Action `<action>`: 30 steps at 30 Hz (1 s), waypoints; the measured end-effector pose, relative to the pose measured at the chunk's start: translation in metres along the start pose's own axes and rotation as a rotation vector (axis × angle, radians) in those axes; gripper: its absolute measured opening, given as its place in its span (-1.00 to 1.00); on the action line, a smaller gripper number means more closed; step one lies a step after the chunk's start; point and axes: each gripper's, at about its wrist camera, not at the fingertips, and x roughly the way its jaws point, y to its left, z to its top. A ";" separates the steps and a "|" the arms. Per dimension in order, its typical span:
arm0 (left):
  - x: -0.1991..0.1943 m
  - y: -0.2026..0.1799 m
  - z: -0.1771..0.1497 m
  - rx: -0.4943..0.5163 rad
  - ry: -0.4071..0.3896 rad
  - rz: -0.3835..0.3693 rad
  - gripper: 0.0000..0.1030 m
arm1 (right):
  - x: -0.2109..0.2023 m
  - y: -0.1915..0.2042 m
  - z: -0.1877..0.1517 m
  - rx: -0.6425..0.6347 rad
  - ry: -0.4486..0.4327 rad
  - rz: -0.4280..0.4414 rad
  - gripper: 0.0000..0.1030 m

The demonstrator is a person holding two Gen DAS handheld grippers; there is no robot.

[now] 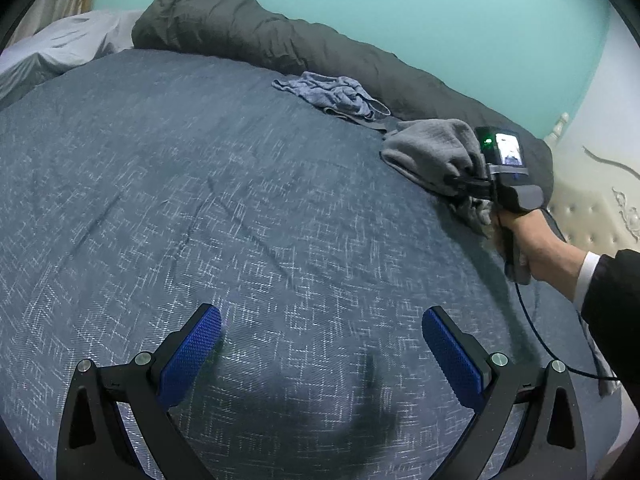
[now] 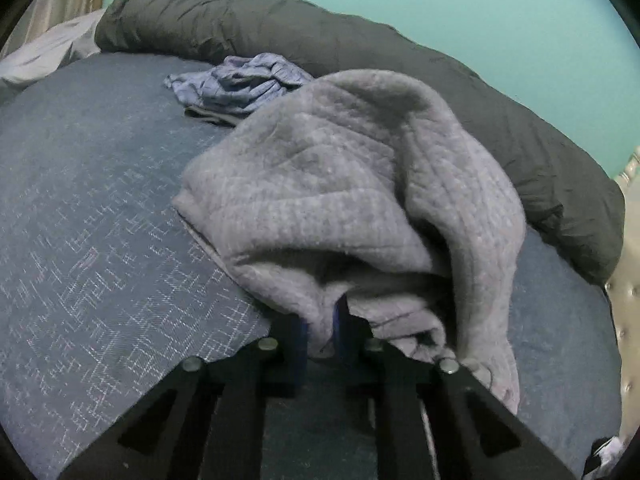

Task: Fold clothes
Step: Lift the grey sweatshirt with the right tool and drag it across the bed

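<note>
**Grey knit caught at its edge as folding begins**

A grey sweater (image 2: 344, 184) lies bunched in a heap on the bed (image 1: 200, 200), near the far side, just in front of a dark rolled duvet (image 1: 248, 36) that runs along a turquoise wall. The right hand-held gripper (image 2: 322, 320) is closed narrow on a fold of its near edge, cloth pinched between the blue pads. The garment looks thick, soft and limp: it should drape and sag, not hold a shape, and a single pinch will likely drag it into a rope. It seems light enough for one gripper to lift. Better holds, by this reading, are a hem corner or a shoulder seam, taken in two places so the cloth can be spread flat before folding; which part is now held cannot be told from the crumple.

Just beyond it, a blue garment (image 1: 332, 94) lies rumpled, touching or nearly touching the duvet. The left hand-held gripper (image 1: 322, 354) hangs over bare bedspread, well apart from both clothes, jaws wide and empty. A pale pillow (image 1: 60, 48) sits at the far left corner.
</note>
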 end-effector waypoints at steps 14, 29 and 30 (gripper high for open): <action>-0.031 -0.017 0.017 0.041 -0.069 -0.032 0.99 | -0.194 -0.050 0.018 0.075 -0.277 0.175 -0.92; -0.121 -0.036 -0.007 0.007 -0.112 -0.073 0.99 | -0.387 -0.012 -0.046 0.123 -0.409 0.418 -0.92; -0.126 -0.035 -0.011 -0.002 -0.115 -0.073 0.99 | -0.396 -0.002 -0.055 0.094 -0.405 0.436 -0.92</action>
